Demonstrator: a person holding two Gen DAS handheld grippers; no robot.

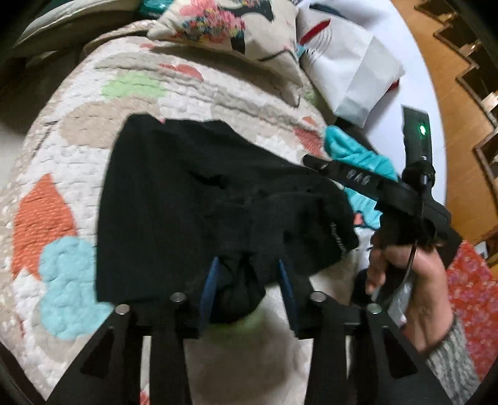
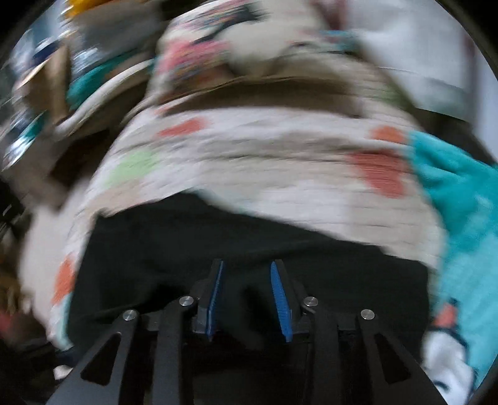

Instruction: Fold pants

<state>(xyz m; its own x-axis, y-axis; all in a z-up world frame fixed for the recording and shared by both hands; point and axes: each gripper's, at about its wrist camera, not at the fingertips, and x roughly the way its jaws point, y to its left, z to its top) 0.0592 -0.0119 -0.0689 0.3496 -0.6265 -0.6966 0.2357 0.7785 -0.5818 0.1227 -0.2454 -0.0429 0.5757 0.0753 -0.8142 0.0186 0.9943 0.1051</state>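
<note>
Black pants (image 1: 193, 199) lie bunched on a patchwork quilt (image 1: 62, 162), partly doubled over. My left gripper (image 1: 249, 264) has its blue-padded jaws apart, with a loose bunch of the black cloth between them. The right gripper (image 1: 314, 162) reaches in from the right, held by a hand, its tip at the pants' upper right edge. In the blurred right wrist view, the right gripper (image 2: 247, 268) has its jaws apart just over the black pants (image 2: 218, 249), with nothing pinched.
A flowered pillow (image 1: 230, 28) and a white pillow (image 1: 348, 65) lie at the far end of the bed. A teal garment (image 1: 358, 155) lies beside the pants on the right, also in the right wrist view (image 2: 460, 202). A black device with a green light (image 1: 417, 134) sits beyond.
</note>
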